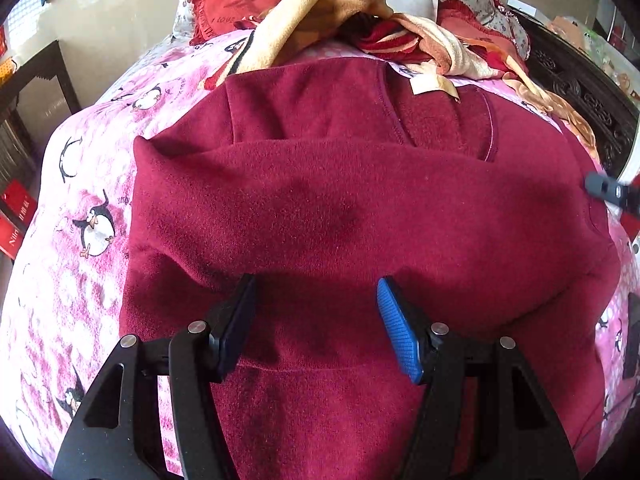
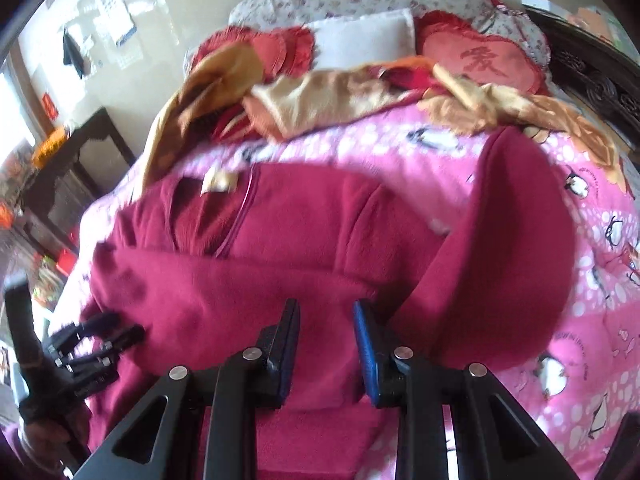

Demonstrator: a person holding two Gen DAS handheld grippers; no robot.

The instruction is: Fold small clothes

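A dark red fleece top (image 1: 340, 208) lies spread on a pink penguin-print blanket (image 1: 80, 200), collar and label away from me. One sleeve is folded across its chest. My left gripper (image 1: 316, 292) is open and empty, hovering over the top's lower middle. In the right wrist view the same top (image 2: 248, 280) fills the centre, and its other sleeve (image 2: 512, 264) stands raised and curved at the right. My right gripper (image 2: 326, 312) is open, jaws a modest gap apart, just above the cloth beside that sleeve. The left gripper also shows in the right wrist view (image 2: 92, 340).
A heap of tan and red clothes (image 1: 340, 12) lies beyond the top. Red heart cushions (image 2: 480, 60) and a white pillow (image 2: 360, 36) sit at the bed's head. A dark carved headboard (image 1: 580, 88) runs along the right. Dark furniture (image 2: 72, 168) stands at the left.
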